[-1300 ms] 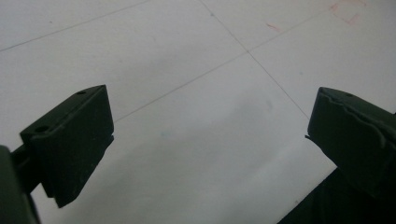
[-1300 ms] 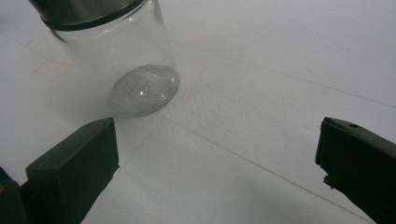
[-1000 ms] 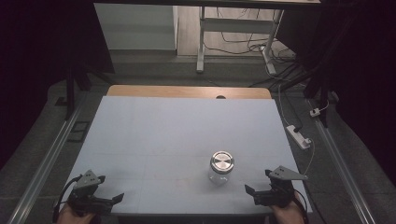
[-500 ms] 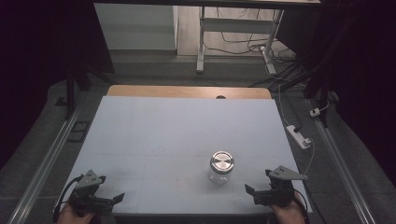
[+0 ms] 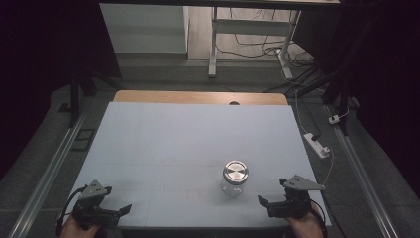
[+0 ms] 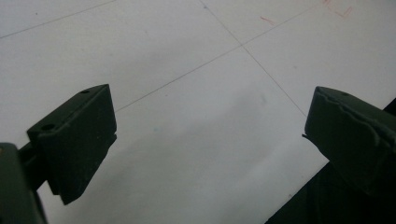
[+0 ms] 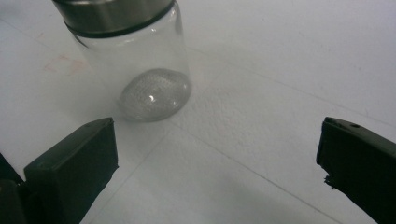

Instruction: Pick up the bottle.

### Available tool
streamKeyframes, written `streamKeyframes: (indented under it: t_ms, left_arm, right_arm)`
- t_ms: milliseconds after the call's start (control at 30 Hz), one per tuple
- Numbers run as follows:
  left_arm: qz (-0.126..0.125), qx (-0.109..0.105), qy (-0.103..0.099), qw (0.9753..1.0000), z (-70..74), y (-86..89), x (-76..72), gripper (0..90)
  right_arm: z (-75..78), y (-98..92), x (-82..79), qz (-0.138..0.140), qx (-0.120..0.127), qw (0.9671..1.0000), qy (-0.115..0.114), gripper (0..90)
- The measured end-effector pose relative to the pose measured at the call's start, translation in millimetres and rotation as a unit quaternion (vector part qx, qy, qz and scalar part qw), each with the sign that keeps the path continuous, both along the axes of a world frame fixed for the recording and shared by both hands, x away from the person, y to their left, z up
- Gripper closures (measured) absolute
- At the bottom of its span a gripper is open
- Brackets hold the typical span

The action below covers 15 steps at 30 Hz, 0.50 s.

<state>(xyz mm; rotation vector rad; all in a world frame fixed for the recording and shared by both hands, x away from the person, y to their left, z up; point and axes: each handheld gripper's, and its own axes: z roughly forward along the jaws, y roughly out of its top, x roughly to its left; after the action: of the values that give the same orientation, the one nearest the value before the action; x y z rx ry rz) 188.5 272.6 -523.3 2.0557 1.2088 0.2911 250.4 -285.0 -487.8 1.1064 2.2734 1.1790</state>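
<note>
A clear glass jar (image 5: 235,179) with a round metal lid stands upright on the white table (image 5: 188,144), toward the front right. The right gripper view has the jar (image 7: 140,70) just ahead of the jaws and to their left, its lid at the top edge. My right gripper (image 5: 270,203) rests low at the front right, a short way right of the jar, open and holding nothing (image 7: 217,158). At the front left corner my left gripper (image 5: 121,210) is open over bare table (image 6: 210,135), far from the jar.
The table's front edge runs right under both grippers. A wooden strip (image 5: 198,97) borders the far side. A white power strip (image 5: 317,145) and cables lie on the floor to the right, and a metal frame (image 5: 213,44) stands beyond the table.
My left gripper has slid a little toward the front edge. The jar and the right gripper stay where they were.
</note>
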Motion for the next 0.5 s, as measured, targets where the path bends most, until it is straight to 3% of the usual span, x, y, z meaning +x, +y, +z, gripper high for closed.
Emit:
streamKeyframes:
  t_ms: [500]
  left_arm:
    - [-0.005, 0.002, 0.004, 1.0000, -0.1, -1.6, 2.0, 2.2]
  right_arm:
    - [1.7, 13.6, 2.9, 0.038, -0.006, 0.9991, -0.018, 0.0]
